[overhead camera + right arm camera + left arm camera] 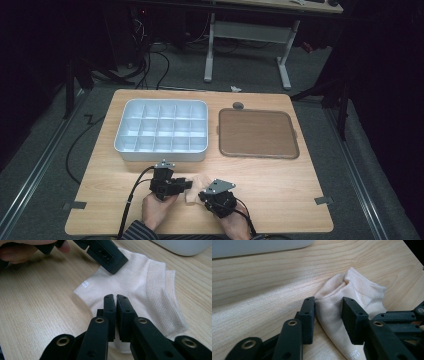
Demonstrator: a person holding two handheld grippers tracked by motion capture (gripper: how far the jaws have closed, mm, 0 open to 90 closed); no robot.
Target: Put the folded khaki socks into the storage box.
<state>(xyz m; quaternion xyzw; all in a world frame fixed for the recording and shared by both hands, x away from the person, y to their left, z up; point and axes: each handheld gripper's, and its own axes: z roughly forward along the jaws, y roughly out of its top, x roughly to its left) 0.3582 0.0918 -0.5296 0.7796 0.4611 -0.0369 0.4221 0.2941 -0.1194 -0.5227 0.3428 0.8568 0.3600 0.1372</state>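
A pale peach ankle sock [194, 189] lies flat on the wooden table [280, 185] near its front edge, between my two grippers. In the left gripper view the sock [359, 290] has its edge between the jaws of my left gripper [328, 302], which stand apart; one pad touches the sock's rim and the other rests on the fabric. My left gripper [186, 184] comes at it from the left. In the right gripper view my right gripper [116, 297] is shut, its tips resting on the sock [140, 272]; I see no fabric between them. It sits just right of the sock [204, 196].
A silver tray [160, 154] divided into several compartments stands at the back left. Beside it on the right lies a flat brown tray [257, 132]. A small grey disc [238, 105] sits behind the brown tray. Cables trail off the front edge.
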